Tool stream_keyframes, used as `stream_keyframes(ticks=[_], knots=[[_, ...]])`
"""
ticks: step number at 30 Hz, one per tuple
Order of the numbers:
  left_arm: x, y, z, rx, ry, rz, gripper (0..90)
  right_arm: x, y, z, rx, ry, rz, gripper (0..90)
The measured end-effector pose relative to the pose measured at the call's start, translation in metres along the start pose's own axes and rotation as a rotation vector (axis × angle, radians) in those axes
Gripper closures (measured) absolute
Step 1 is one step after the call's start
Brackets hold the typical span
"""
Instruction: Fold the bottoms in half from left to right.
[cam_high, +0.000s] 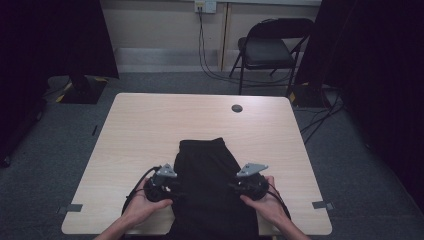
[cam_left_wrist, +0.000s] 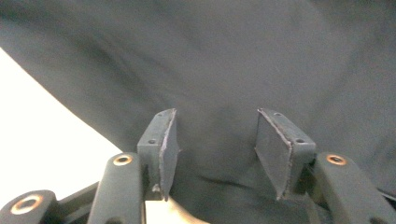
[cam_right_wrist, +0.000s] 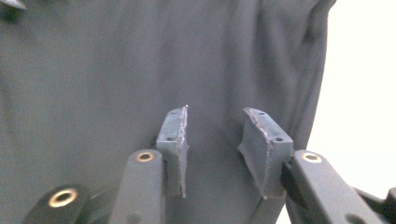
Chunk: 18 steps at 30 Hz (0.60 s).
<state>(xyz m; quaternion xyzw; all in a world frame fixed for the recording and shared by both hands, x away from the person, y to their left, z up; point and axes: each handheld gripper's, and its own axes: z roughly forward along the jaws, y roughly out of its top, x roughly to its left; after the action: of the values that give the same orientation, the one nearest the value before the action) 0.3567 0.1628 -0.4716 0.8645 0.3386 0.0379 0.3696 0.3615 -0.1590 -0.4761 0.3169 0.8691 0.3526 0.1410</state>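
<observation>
Cloth (cam_high: 212, 185), black, lies flat on the near half of the table (cam_high: 150, 125). Left gripper (cam_high: 176, 192) and right gripper (cam_high: 234, 189) sit at its two side edges, jaws apart, nothing pinched. Folding seems about to start; next, each must close on an edge.

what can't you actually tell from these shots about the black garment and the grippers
- Garment: its near end runs off the bottom edge of the high view, so its full shape and kind stay unknown.
- Left gripper and right gripper: jaws stand apart over the cloth; whether the pads touch it is unclear in both gripper views.
- High view: both grippers' jaw tips are lost against the dark cloth.
- Small dark round thing on the table: too small to identify.
</observation>
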Motion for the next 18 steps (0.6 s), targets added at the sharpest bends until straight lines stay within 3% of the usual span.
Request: stream_keyframes(ticks=[2, 4, 6, 9, 11, 13, 14, 15, 18], knots=[[0.019, 0.013, -0.004, -0.049, 0.047, -0.055, 46.8, -0.013, 0.011, 0.001, -0.054, -0.007, 0.046, 58.0], [0.035, 0.023, -0.001, -0.063, 0.087, -0.090, 46.5, -0.026, 0.023, 0.008, -0.081, -0.010, 0.079, 54.0], [0.053, 0.031, 0.003, -0.113, 0.130, -0.131, 46.2, -0.036, 0.033, 0.017, -0.102, -0.023, 0.098, 49.1], [0.072, 0.036, 0.012, -0.142, 0.132, -0.196, 44.0, -0.047, 0.047, 0.036, -0.096, -0.020, 0.117, 38.8], [0.075, 0.033, 0.019, -0.120, 0.115, -0.196, 40.3, -0.049, 0.051, 0.047, -0.082, -0.048, 0.100, 35.5], [0.071, 0.033, 0.026, -0.075, 0.126, -0.157, 37.9, -0.049, 0.051, 0.057, -0.063, -0.037, 0.095, 33.5], [0.071, 0.033, 0.026, -0.075, 0.121, -0.157, 36.3, -0.050, 0.049, 0.061, -0.049, -0.059, 0.086, 32.9], [0.071, 0.034, 0.027, -0.083, 0.124, -0.157, 36.0, -0.052, 0.048, 0.064, -0.044, -0.046, 0.092, 33.0], [0.069, 0.033, 0.030, -0.072, 0.134, -0.151, 35.6, -0.056, 0.045, 0.066, -0.023, -0.066, 0.103, 31.6]])
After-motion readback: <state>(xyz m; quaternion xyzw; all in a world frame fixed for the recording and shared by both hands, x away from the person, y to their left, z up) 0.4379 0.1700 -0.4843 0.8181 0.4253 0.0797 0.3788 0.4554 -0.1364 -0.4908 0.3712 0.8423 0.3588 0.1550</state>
